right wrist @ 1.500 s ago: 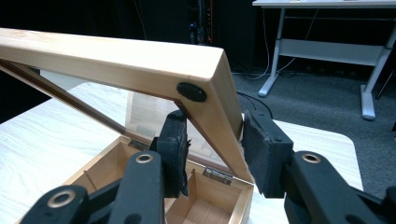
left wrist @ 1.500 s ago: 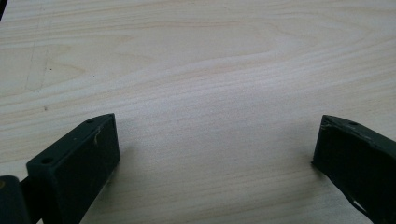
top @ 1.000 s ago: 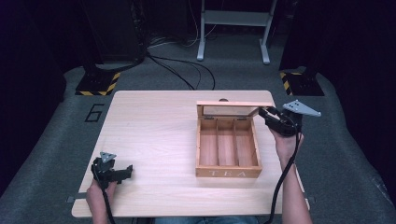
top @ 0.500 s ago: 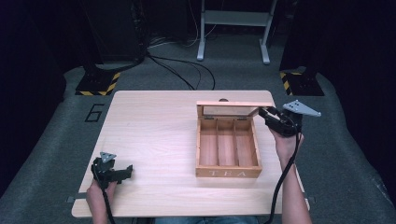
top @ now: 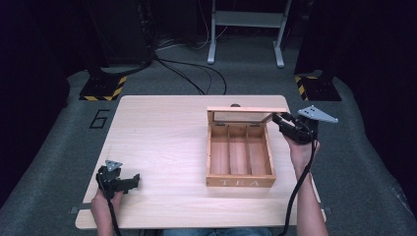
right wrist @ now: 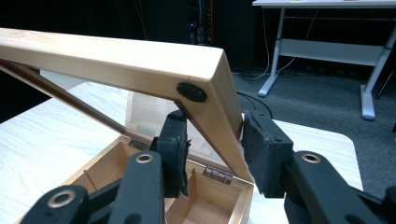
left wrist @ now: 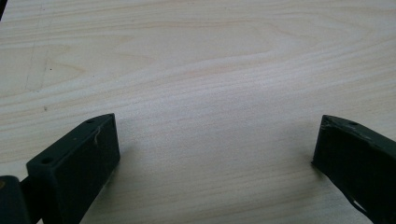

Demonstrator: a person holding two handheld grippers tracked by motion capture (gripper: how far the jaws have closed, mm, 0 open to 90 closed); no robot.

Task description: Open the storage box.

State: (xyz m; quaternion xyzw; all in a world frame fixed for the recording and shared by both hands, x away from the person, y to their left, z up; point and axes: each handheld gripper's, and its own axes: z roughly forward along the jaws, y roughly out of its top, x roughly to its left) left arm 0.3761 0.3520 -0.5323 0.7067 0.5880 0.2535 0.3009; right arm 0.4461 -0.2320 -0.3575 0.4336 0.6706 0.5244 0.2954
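Down at the near left corner of the table (top: 162,142) we have the left gripper (top: 129,181), low over the bare wood with its jaws spread wide apart and nothing between them; in the left gripper view the two black jaws frame only pale wood grain (left wrist: 210,93). Well off to its right, and farther from us, sits the wooden tea box (top: 240,156), three long compartments showing, "TEA" lettered on its near wall. At the far right corner of that box we find the right gripper (top: 278,119), held up in the person's right hand (top: 301,150), its grey plate on top. Its jaws are clamped on the side rail of the raised lid (right wrist: 140,63), one pad on the inner face, one on the outer. The lid stands tilted up from its hinges (right wrist: 217,175) at the box's far edge. Beyond the table lie grey carpet, cables (top: 196,78) and a desk frame (top: 246,29).
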